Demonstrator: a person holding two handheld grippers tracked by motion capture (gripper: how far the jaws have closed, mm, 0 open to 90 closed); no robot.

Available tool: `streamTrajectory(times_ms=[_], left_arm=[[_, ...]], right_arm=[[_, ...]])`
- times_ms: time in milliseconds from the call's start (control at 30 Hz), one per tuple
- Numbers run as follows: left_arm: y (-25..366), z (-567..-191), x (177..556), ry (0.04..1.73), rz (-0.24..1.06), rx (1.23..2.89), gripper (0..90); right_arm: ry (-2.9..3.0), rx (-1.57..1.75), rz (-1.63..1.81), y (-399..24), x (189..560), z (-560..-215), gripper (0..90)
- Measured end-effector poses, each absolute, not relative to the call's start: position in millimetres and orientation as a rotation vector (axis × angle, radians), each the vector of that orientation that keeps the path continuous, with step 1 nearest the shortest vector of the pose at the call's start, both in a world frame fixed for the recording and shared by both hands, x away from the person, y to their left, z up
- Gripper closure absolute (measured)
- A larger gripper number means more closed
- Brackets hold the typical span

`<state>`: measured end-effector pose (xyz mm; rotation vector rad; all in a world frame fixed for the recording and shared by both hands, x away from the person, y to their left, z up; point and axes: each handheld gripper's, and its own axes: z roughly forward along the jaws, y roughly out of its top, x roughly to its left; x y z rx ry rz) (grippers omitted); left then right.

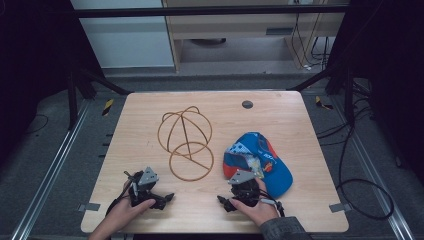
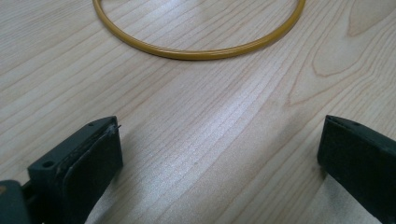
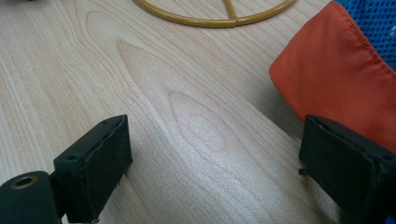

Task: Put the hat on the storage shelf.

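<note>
Cap (image 3: 336,84): cut off at the right gripper view's right edge.
Wire ring (image 2: 201,49): far half cut off.

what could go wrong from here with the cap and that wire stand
1. The right tool is open with the cap just beside one jaw; a grab from here might pinch only the soft orange edge, so the cap sags or slips.
2. The wire stand looks light and nothing holds it; a nudge from the cap or the open left tool might slide or tip it.
</note>
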<state>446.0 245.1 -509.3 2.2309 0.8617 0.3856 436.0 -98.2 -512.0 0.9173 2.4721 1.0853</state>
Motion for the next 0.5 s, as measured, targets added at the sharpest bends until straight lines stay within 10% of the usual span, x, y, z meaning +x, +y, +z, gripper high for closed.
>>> streamTrajectory(times_ms=[500], left_arm=[[244.5, -509.5, 445.5, 0.865, 0.382, 2.225, 0.0]], right_arm=[[2.473, 0.917, 1.086, -98.3, 436.1, -512.0, 9.5]])
